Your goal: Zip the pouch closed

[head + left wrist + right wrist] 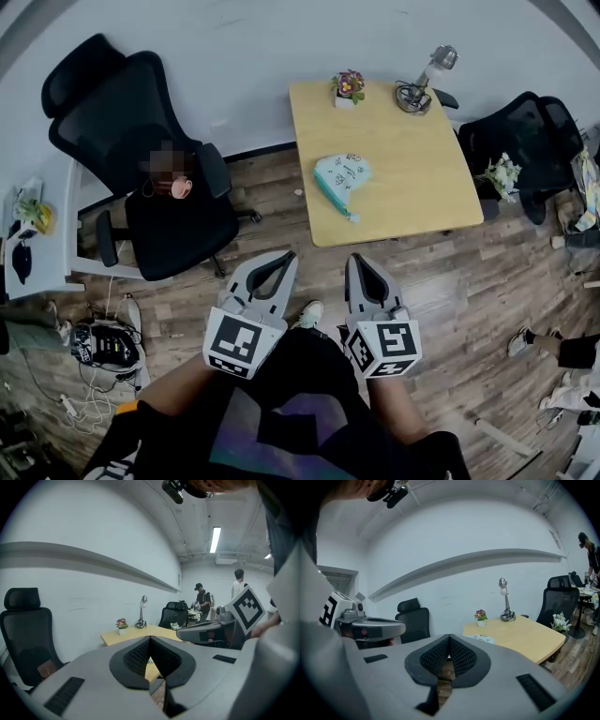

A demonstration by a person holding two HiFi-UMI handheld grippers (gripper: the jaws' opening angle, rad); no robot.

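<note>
The left tongs [284,258] and right tongs [359,260] are held closed and empty over the floor [450,281]; the pouch [340,177] is seen farther off on the bench [412,178], near its left edge, well apart from both.

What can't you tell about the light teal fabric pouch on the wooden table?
- Zip state: the light teal fabric pouch is too small in the head view to tell open or closed.
- Left gripper view: the shut left gripper hides nearly all of it.
- Right gripper view: the shut right gripper covers its near edge.
</note>
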